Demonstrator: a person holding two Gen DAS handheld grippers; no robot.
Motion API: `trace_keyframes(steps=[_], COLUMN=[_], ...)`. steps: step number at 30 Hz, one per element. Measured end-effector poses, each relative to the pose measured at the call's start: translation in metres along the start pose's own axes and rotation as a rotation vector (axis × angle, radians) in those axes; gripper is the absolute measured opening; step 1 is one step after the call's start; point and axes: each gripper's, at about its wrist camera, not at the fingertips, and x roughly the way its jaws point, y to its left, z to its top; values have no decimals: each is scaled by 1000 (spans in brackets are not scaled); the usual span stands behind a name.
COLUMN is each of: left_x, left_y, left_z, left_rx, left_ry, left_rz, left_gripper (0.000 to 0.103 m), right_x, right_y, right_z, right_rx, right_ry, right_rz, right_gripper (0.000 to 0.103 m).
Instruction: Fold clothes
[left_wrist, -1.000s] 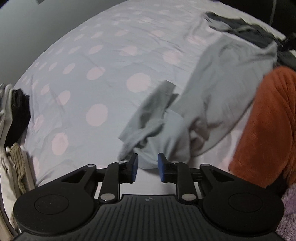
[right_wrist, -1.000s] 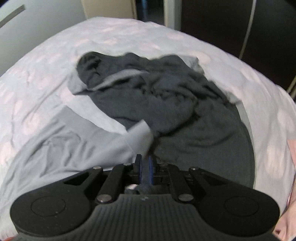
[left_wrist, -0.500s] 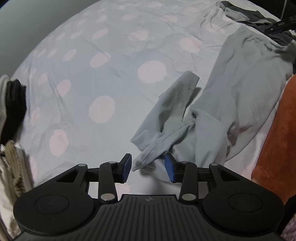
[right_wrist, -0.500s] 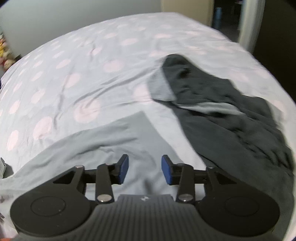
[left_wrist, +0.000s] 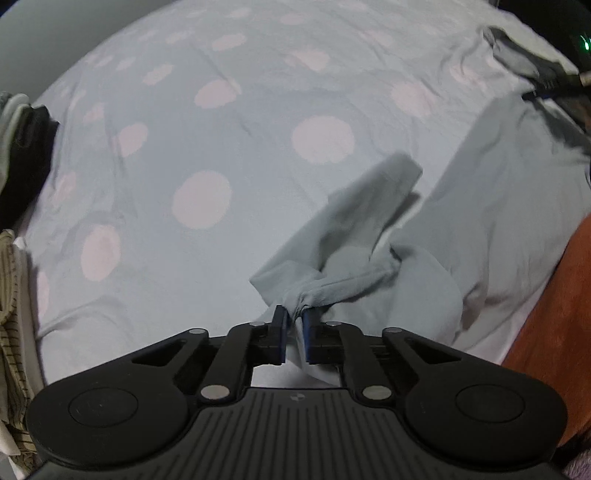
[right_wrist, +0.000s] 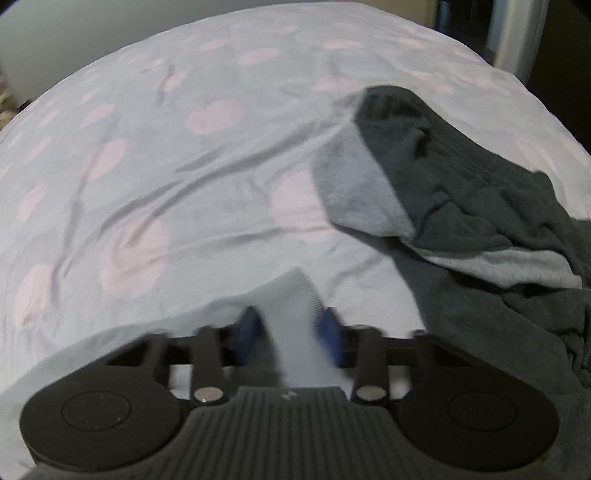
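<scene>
Pinching pale garment (left_wrist: 480, 206), stretched rightward

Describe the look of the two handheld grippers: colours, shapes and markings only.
Both match. The left claw has two flat blue-padded fingers on black linkage bars with round silver pivot pins. Behind them sits a matte black body with a ribbed central panel, a small round mark at its top edge, and a raised disc at each side. The right claw looks the same, though blurred. No cables or sleeves show.
</scene>
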Motion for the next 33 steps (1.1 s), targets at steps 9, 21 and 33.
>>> trace_keyframes(steps=[9, 21, 33], left_x=[-67, -94, -58], left_y=[31, 55, 45], left_z=[2, 38, 67], left_rx=[-77, -105, -38], left_ry=[-135, -220, -241], left_rz=[108, 163, 80], left_gripper=[8, 9, 34], right_x=[-85, -151, -149], right_y=[-8, 1, -75], right_z=[4, 7, -4], right_rx=[73, 68, 299], right_ry=[-222, -344, -308], right_rz=[-151, -170, -442], right_gripper=[13, 12, 12])
